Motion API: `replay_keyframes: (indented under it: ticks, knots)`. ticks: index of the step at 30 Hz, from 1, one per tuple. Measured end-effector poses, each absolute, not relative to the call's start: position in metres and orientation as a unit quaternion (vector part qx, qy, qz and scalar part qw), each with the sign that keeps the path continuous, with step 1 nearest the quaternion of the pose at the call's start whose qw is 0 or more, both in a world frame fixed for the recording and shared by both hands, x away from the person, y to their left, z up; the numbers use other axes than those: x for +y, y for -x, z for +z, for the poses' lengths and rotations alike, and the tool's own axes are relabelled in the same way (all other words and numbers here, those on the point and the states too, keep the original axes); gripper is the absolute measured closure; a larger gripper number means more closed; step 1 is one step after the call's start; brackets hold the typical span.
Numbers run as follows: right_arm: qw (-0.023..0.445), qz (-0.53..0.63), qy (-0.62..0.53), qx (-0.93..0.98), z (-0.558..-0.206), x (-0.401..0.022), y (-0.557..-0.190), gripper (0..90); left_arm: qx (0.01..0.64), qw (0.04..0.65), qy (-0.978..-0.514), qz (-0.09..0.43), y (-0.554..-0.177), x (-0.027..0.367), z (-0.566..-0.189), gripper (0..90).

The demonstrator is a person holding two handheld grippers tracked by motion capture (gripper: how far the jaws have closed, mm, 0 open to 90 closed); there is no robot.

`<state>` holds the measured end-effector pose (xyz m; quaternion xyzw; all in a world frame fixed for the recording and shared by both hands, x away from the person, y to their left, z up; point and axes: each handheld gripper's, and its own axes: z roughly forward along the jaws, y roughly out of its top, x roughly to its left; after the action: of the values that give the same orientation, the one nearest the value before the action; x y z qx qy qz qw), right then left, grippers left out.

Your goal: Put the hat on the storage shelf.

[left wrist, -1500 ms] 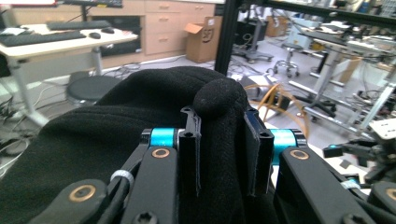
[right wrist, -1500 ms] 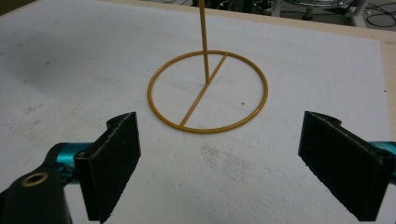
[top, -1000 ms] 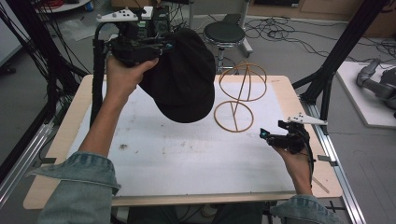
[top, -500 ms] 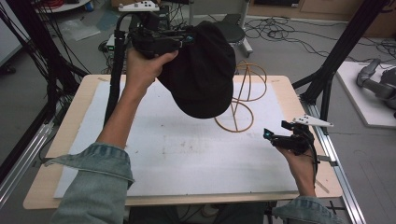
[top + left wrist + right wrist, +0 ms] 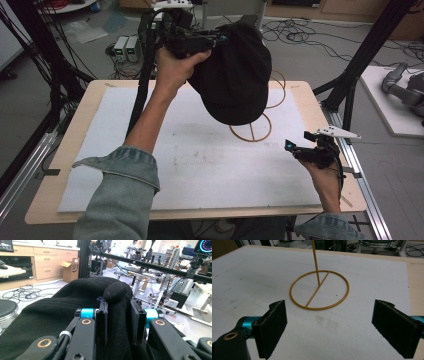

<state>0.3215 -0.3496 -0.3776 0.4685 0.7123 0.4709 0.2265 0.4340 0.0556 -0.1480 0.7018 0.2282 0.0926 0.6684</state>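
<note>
Two grippers active. Left gripper (image 5: 117, 325) clenched on fold of black fabric cap (image 5: 235, 75), cap raised above thin gold wire stand with ring base (image 5: 250, 131). Right gripper (image 5: 300, 150) released, low near stand. Step: carrying cap to stand. Next: centre crown over stand top, lower.

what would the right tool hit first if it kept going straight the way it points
Probably the gold wire stand: its round base ring lies on the white mat straight ahead of the open right tool, with the upright rod rising from its middle. The mat between looks bare, though depth is hard to judge.
</note>
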Motion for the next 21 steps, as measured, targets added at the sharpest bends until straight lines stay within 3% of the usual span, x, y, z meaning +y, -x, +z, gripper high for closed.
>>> replay_keyframes:
  ticks: [21]
  knots:
    - [0.226,0.471,-0.466,0.714,-0.378,-0.353,-0.319,12.7,0.250,0.658,-0.706,0.071,-0.470,0.019,-0.175,71.9]
